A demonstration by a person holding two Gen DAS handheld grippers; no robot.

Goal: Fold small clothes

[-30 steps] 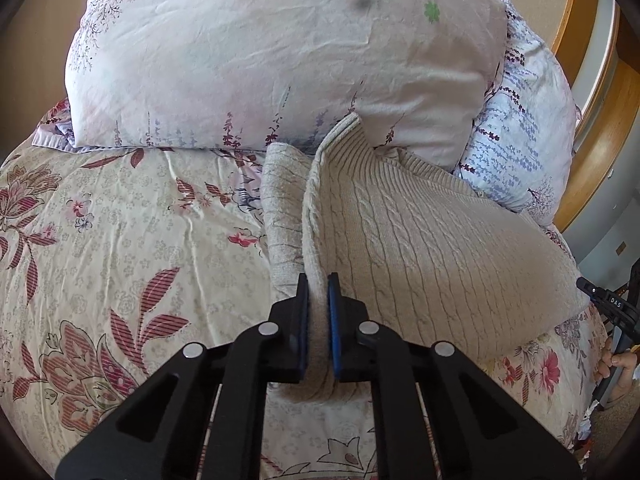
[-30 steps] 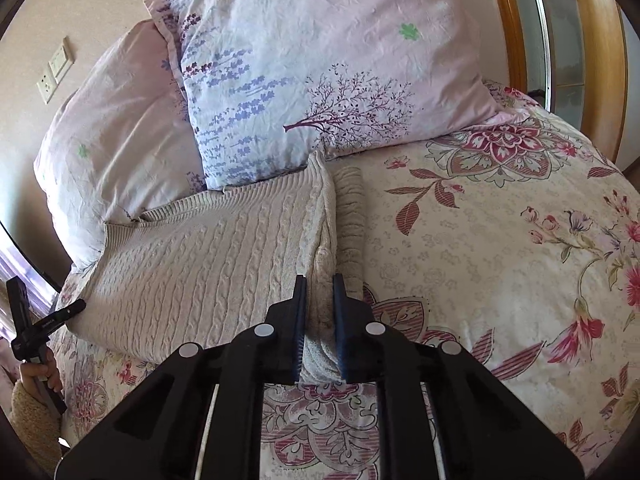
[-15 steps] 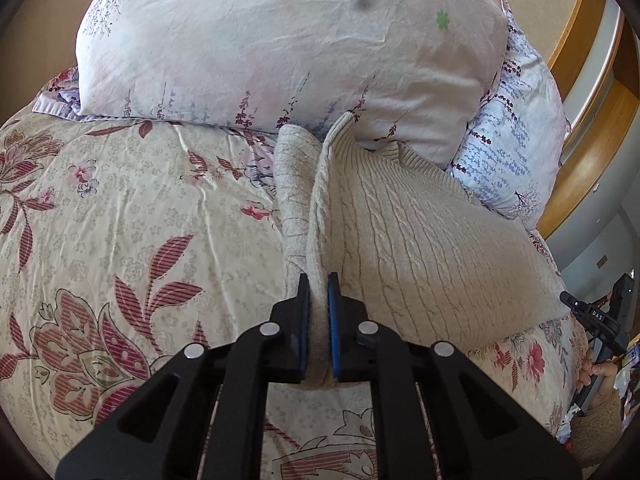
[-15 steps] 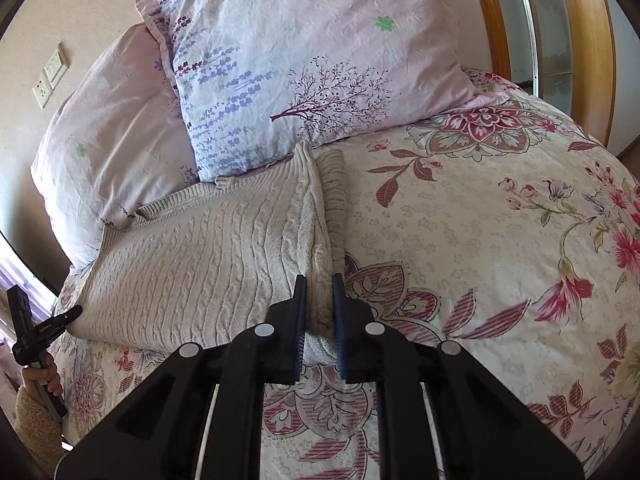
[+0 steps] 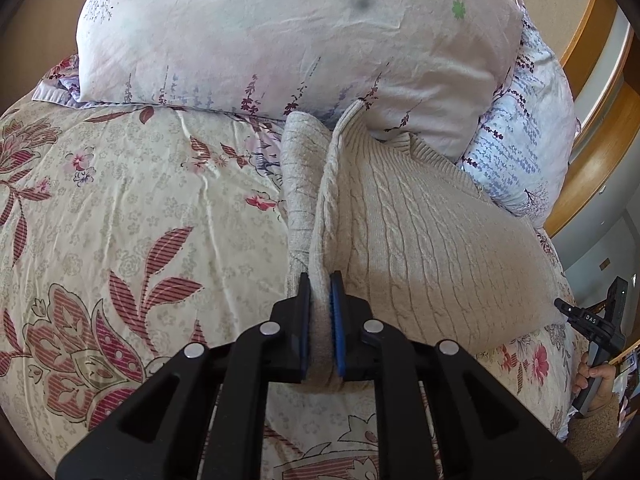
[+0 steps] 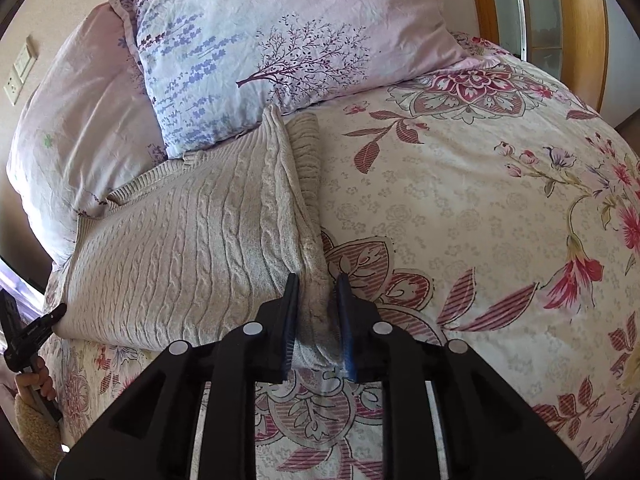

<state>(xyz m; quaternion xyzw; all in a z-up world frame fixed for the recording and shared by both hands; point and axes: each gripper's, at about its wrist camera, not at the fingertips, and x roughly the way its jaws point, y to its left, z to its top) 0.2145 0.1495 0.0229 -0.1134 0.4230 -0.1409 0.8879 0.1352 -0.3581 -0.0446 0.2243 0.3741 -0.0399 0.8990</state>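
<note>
Left tool (image 5: 320, 320) pinching sweater (image 5: 420, 240) edge, right tool (image 6: 318, 320) just opening, sweater edge loose between

- The sweater (image 5: 420, 240) is a beige cable-knit, with raised rope-like ribs running along its body.
- It lies spread on the floral bed cover (image 5: 140, 200), its ribbed collar end up against the pillows (image 5: 280, 32).
- In the left wrist view, its left edge is turned up into a standing ridge, with a sleeve of finer knit (image 5: 300, 184) lying just beside it.
- In the right wrist view, the sweater (image 6: 192, 240) shows the same raised ridge on its right edge, beside a ribbed strip (image 6: 306, 152) lying flat on the cover.
- Its near hem is lifted slightly off the bed.
</note>
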